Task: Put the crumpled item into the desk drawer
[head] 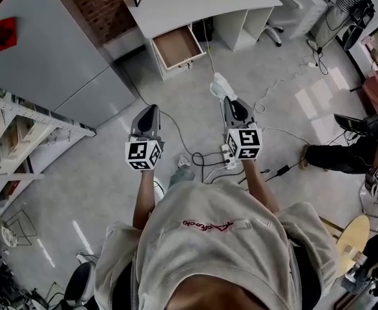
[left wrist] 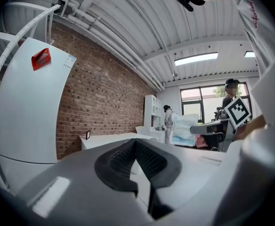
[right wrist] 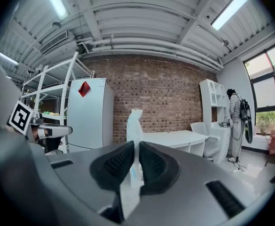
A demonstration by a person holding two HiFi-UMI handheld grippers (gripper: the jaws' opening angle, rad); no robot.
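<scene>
I have the crumpled item (right wrist: 135, 126) pinched in the right tool (right wrist: 137, 147). The two dark pads press on its lower part, and the pale, creased bulk stands up and forward past the tips. I take that low grip to be the useful one: the free end is out in front, so it can reach the drawer (head: 176, 47) before the tool does.

The left tool (left wrist: 136, 144) has its pads pressed together at the tips with nothing between them. It is held level beside the right one. I judge it has no part in the carrying and is kept closed so it can steady or push the drawer when needed.

The drawer stands pulled out from under the counter (head: 201, 2), on the side facing me, with its top open and its brown bottom bare as far as I can make out. Left open like that, it can take the item straight from above.

The item is well apart from the counter, out over the open floor, and sits a little to one side of the drawer rather than square in front of it. Cables (head: 205, 160) lie on the floor on my side of the counter. I reckon they are the thing to mind in closing the gap.
</scene>
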